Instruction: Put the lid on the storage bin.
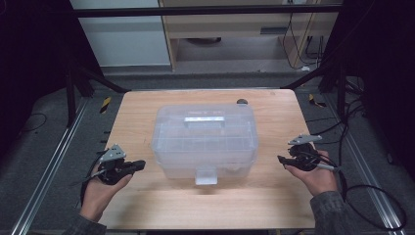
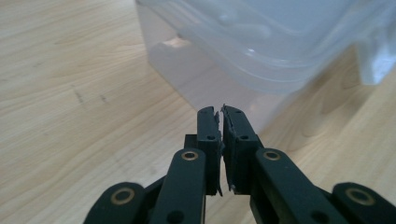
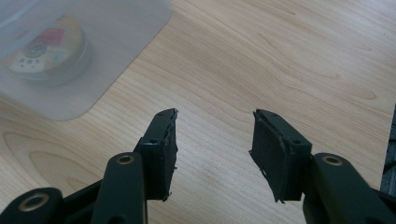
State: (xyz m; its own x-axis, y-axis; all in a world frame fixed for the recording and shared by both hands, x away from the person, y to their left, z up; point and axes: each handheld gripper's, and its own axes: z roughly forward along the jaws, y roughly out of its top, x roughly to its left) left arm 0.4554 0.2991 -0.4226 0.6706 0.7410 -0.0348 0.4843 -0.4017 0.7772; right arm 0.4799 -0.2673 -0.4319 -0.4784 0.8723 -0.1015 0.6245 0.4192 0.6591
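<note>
Between the left gripper, jaws together, and right gripper, jaws apart, sits a translucent lidded box.

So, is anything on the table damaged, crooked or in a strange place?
Mostly no. The clear plastic box stands upright and closed on the wooden table, with nothing spilled. One small flaw: the black pads on the fingers of the right gripper look frayed and chipped at their edges. A small dark object lies behind the box; I cannot identify it.
</note>
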